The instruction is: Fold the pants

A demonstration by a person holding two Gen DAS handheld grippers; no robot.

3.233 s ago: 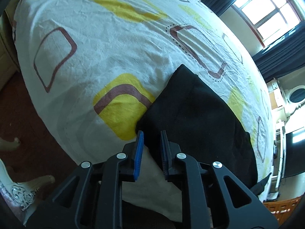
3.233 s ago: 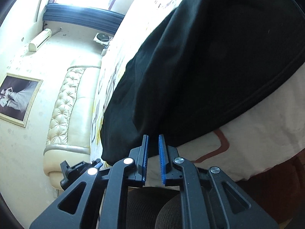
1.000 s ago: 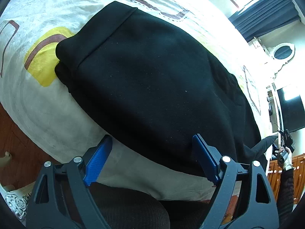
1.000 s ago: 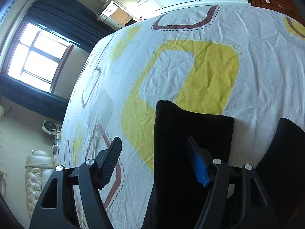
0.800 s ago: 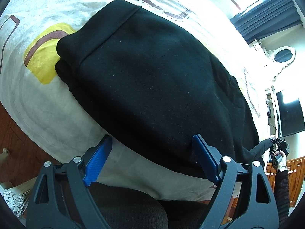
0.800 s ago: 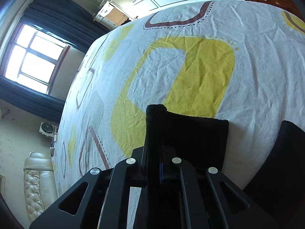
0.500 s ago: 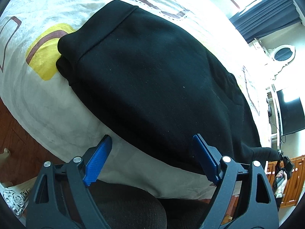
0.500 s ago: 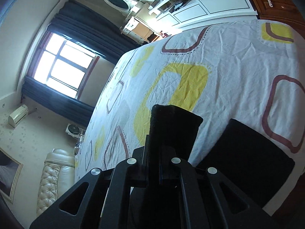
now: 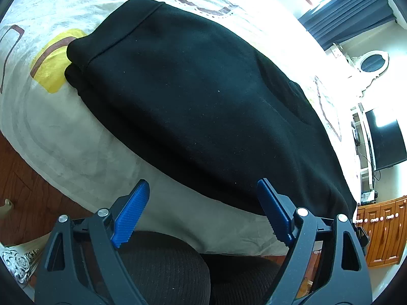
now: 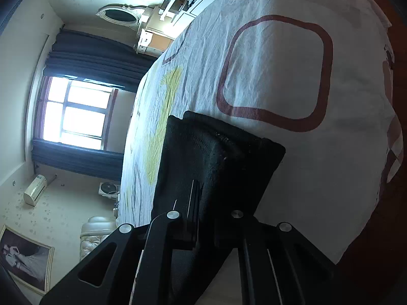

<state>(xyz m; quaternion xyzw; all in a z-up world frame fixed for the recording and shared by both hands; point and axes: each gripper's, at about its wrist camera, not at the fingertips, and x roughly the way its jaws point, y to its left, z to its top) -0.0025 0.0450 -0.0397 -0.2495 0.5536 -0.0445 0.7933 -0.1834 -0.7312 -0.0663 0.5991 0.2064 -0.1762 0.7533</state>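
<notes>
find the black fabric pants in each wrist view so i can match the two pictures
Left wrist view: the black fabric pants fill the middle, lying on the patterned white bedsheet, beyond the open left gripper.
Right wrist view: one hemmed end of the pants stands at lower centre, pinched in the shut right gripper.
Shared landmark: the oval white-framed mirror.

Black pants [image 9: 203,96] spread flat on patterned bedsheet [image 9: 63,132]; left gripper [image 9: 203,211] above near edge, blue pads [image 9: 131,211] wide apart, holding nothing.
</notes>
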